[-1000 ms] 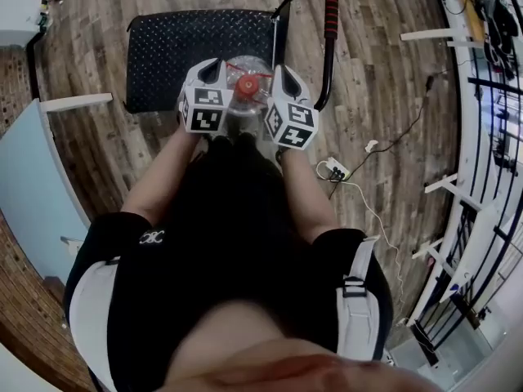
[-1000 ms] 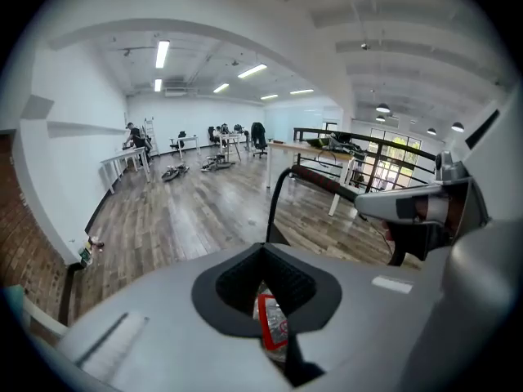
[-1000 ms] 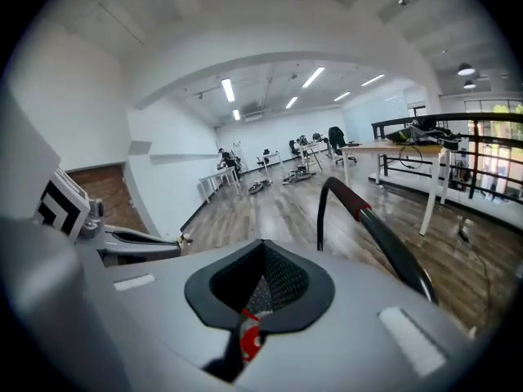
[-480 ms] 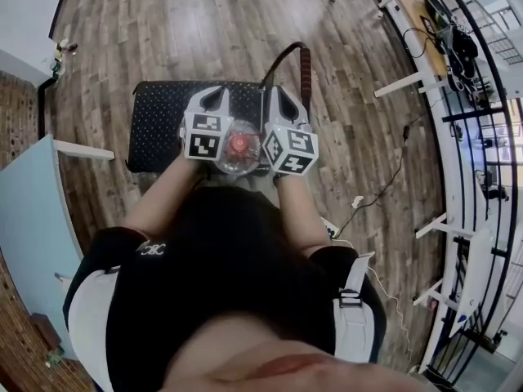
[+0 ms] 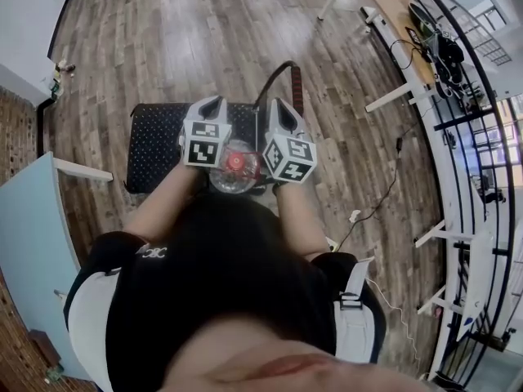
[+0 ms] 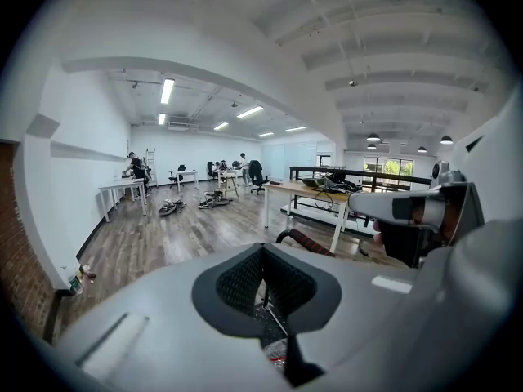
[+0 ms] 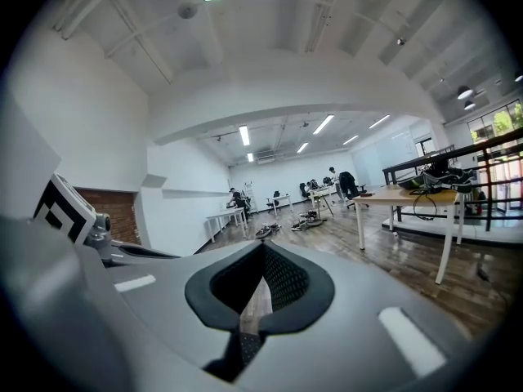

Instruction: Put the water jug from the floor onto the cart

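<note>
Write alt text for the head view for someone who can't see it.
From above, a person in a black top holds a clear plastic water jug with a red cap between the shut left claw and right claw. A flat black textured cart with a red-gripped handle sits just beyond on the wooden floor.

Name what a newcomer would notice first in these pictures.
The clear water jug with its red cap sits mid-frame in the head view. It is flanked by the left gripper and right gripper, both shut. Just beyond it lies the black cart, its red-gripped handle rising at right.
</note>
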Tool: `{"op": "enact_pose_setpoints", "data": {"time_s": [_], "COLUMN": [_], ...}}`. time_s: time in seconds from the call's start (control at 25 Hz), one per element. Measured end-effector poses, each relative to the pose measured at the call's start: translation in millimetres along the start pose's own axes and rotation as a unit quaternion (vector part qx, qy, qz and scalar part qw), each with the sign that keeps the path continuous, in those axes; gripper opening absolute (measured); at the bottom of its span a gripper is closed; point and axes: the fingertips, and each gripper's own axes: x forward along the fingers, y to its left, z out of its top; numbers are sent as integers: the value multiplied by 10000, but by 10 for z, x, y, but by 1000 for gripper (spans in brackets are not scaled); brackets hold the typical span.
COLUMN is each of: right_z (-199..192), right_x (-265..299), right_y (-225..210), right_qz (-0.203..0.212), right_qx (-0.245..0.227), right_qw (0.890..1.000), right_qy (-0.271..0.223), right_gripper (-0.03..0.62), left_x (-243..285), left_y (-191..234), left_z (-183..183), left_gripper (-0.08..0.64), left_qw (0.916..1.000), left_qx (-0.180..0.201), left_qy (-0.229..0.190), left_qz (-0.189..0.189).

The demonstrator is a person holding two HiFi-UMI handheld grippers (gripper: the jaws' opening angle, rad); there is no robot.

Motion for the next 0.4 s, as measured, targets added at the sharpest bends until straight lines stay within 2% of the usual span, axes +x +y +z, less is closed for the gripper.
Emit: {"op": "enact_pose_setpoints", "data": {"time_s": [0.4], "right_z": [-90], "right_x": [36], "right_y": [25], "right_qz": [-42], "right_qx": [-29], "right_qw": [9999], "right_qy": [137], "right_gripper": [13], "left_x": [33], "left_y": [25], "left_z": [-54], "left_gripper": [2], "left_qw": [9999], "left_qx": [-69], "left_qy": [59], "left_qz": [-67]}}
